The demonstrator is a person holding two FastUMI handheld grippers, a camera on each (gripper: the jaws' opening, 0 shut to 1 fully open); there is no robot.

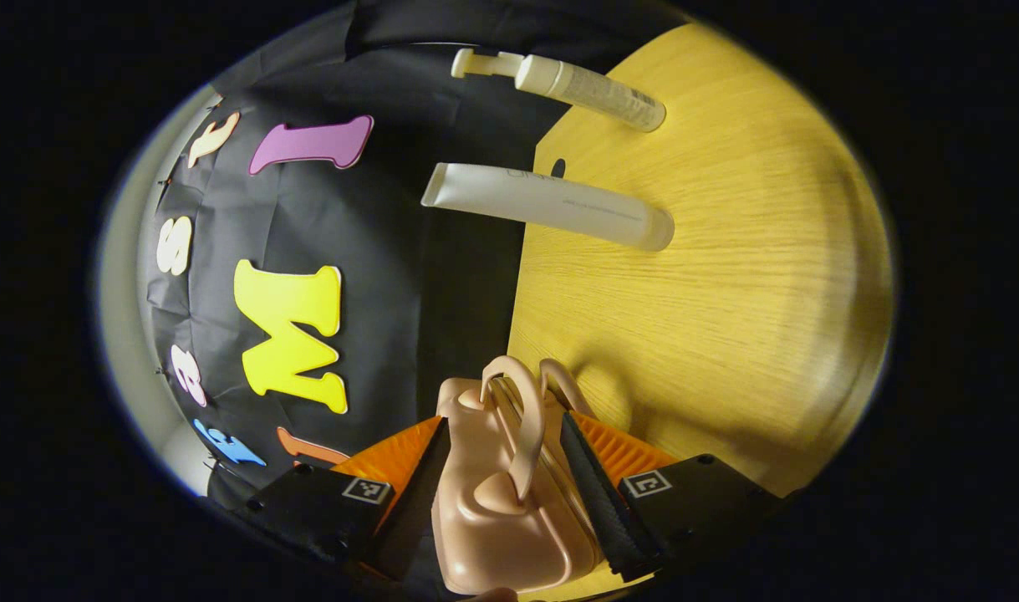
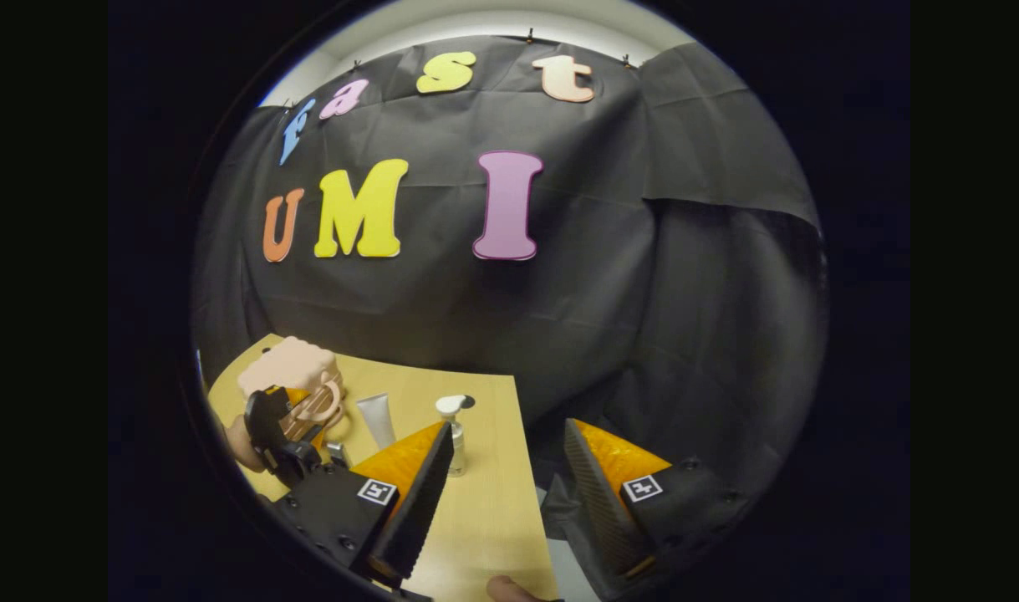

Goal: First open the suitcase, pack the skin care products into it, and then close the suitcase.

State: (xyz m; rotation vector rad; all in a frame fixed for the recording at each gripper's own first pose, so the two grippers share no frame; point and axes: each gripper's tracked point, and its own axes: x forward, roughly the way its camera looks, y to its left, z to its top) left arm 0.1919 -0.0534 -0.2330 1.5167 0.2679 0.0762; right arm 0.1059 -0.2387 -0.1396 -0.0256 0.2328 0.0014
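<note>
We find the task at its first stage. The suitcase [image 1: 509, 493], a small peach-pink case of smooth moulded plastic with rounded corners and two looped handles, sits between the fingers of the left gripper [image 1: 499, 489]. Both ribbed black pads appear to press on its flanks, one on each side. Its two halves look closed together; we see no gap along the seam, so we judge that opening is not yet done.

Neither skin care product is packed. Well ahead of the left fingers, both stand on the table [image 1: 726, 276], a pale wood-grain top with a matt finish. The tube [image 1: 551, 205] is white, smooth and flattened toward its crimped end. The pump bottle [image 1: 572, 84], beyond it, is a translucent cylinder with a white pump head. They stand apart from each other and from the suitcase.

The right gripper [image 2: 509, 489] is wide open and holds nothing; between its orange-backed fingers we see the table edge and the dark cloth wall. To the left of its fingers, farther off, this view shows the suitcase in the other gripper, with a hand behind it, and the tube and the pump bottle just ahead of its left finger.

Remaining, in our judgement: opening the case, loading both items, closing it. The glossy shell may slip under a light grip.
</note>
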